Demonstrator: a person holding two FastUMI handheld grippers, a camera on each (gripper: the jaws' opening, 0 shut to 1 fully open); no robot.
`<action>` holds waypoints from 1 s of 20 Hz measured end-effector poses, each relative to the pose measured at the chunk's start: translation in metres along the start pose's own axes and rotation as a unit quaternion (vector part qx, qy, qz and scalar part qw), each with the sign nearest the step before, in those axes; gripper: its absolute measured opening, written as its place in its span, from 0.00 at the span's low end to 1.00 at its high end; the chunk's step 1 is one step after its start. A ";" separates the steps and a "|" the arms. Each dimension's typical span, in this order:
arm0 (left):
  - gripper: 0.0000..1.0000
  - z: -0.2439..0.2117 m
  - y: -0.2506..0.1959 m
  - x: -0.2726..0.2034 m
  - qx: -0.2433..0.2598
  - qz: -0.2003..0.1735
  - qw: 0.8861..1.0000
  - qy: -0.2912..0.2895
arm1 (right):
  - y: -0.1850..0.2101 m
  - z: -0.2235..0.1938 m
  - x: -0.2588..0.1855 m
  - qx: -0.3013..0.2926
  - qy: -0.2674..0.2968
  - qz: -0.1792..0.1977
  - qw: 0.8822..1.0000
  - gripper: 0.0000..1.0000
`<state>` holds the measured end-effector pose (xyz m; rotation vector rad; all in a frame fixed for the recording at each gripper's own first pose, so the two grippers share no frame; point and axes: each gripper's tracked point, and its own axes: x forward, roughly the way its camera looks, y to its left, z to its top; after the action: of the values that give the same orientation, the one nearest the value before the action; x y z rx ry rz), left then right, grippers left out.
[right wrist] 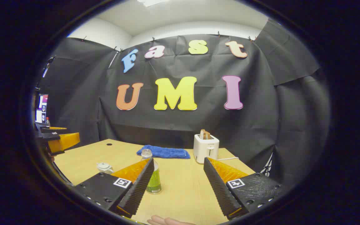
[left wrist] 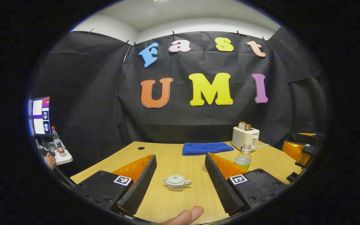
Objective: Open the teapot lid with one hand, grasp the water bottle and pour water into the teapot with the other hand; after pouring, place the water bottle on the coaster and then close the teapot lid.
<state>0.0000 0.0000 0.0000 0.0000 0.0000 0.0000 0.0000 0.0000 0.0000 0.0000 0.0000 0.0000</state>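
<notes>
I've got both tools hovering above the wooden table (left wrist: pixel 167 200), nothing gripped yet. Left gripper (left wrist: pixel 180 178) has its fingers spread wide apart, and the small white teapot (left wrist: pixel 176 182) sits on the table btwn them, ahead of the tips, lid (left wrist: pixel 177 178) on, spout to the view's left, handle to the right. Right gripper (right wrist: pixel 178 179) is also wide apart; in the right gripper view the water bottle (right wrist: pixel 152 175), clear w/ green liquid in the lower part and no cap that I can see, stands just behind my left-side finger, partly hidden by it. In the left gripper view the bottle (left wrist: pixel 244 157) is beyond the right-side finger, w/ what looks like the coaster (left wrist: pixel 205 168) peeking out near it, mostly hidden, so can't be sure.

Step in hand, I reckon: lid off w/ the left. To do it well I'd come down straight over the pot, centre the fingers on the lid knob, pinch only the knob, lift vertically so the pot doesn't drag or tip. Knob is tiny, so slow close. Right tool needs shifting to its left to centre the bottle btwn the fingers, grip mid-body, gently, since it's open-topped.

Blue towel (left wrist: pixel 206 147) and toaster (left wrist: pixel 245 137) at the back are well clear
</notes>
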 end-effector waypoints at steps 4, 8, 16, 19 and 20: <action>0.97 -0.004 0.006 0.001 -0.001 0.015 1.000 0.001 | -0.002 0.001 0.001 0.003 0.000 0.000 1.000 0.95; 0.98 -0.003 0.012 0.001 0.012 0.036 0.999 -0.005 | -0.004 0.001 0.002 0.000 -0.003 -0.002 1.000 0.95; 0.97 -0.011 0.003 0.010 0.011 0.019 1.000 0.002 | -0.003 -0.006 0.008 0.004 0.006 -0.002 1.000 0.95; 0.98 -0.009 0.002 0.010 0.012 0.015 1.000 -0.004 | 0.001 -0.009 0.009 0.003 0.011 0.002 1.000 0.95; 0.97 -0.010 0.000 0.010 0.013 0.014 1.000 -0.003 | 0.000 -0.009 0.010 0.002 0.012 0.002 1.000 0.95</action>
<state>0.0101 0.0001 -0.0097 0.0261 -0.0068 0.0284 0.0097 0.0005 -0.0094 0.0041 0.0244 0.0040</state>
